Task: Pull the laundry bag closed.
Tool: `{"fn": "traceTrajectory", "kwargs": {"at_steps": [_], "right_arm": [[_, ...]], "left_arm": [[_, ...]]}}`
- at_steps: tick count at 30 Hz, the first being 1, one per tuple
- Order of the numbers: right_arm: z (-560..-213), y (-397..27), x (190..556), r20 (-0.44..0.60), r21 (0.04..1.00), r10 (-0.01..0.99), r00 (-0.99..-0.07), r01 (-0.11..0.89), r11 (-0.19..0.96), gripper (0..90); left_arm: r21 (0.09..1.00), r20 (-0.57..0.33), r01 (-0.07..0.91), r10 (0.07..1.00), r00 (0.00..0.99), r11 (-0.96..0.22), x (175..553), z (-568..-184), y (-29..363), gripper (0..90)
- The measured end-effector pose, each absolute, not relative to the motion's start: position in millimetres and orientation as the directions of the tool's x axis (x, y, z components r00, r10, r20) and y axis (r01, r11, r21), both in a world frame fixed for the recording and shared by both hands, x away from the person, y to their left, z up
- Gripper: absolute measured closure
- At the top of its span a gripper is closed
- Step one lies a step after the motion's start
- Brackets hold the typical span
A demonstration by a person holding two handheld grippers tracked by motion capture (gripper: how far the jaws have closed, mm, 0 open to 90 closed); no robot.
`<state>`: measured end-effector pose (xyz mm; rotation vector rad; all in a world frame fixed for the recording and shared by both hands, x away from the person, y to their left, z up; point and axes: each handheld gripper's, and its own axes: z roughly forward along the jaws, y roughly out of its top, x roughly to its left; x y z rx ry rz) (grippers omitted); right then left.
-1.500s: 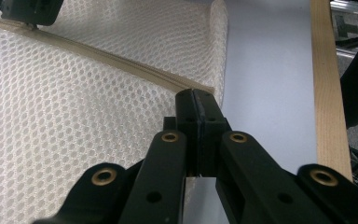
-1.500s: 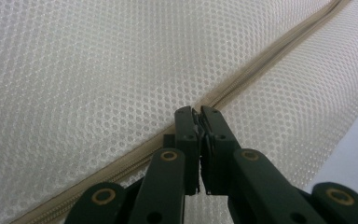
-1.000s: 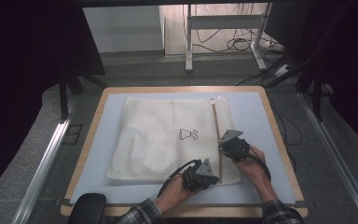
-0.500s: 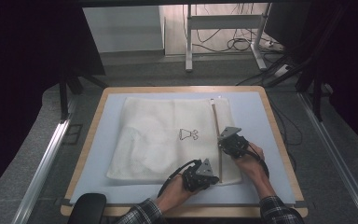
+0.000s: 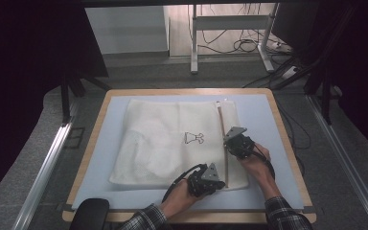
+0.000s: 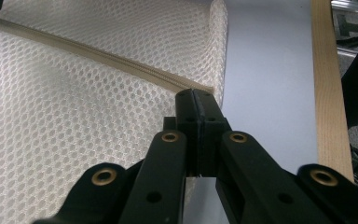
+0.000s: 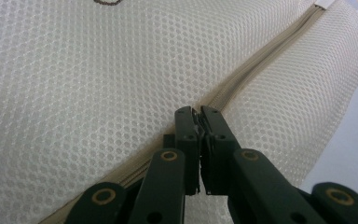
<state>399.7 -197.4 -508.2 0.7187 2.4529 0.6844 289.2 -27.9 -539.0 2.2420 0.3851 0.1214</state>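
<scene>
Wood edging framed the pale blue table (image 5: 263,120) nearest me. One white mesh bag (image 5: 167,139) lay on it. Two tongs: left gripper (image 6: 196,100) pinched the zipper (image 5: 223,139) end, right gripper (image 7: 196,114) clamped farther up. Beyond stood a grey floor and cables.

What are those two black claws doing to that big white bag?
A person is working on a white mesh bag lying flat on the table. The left claw is shut at the near end of the bag's beige zipper, by the bag's corner. The right claw is shut on the zipper farther along, seemingly pinching something small there, perhaps the slider.
</scene>
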Motion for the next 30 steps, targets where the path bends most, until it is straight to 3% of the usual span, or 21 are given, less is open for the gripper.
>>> {"fn": "traceTrajectory", "kwargs": {"at_steps": [30], "right_arm": [[-509, -190, 431, -0.332, 0.569, 0.603, -0.725, 0.356, 0.741, 85.8]], "left_arm": [[0.764, -0.038, 0.231, 0.315, 0.948, -0.603, 289, -539, -28, 90.0]]}}
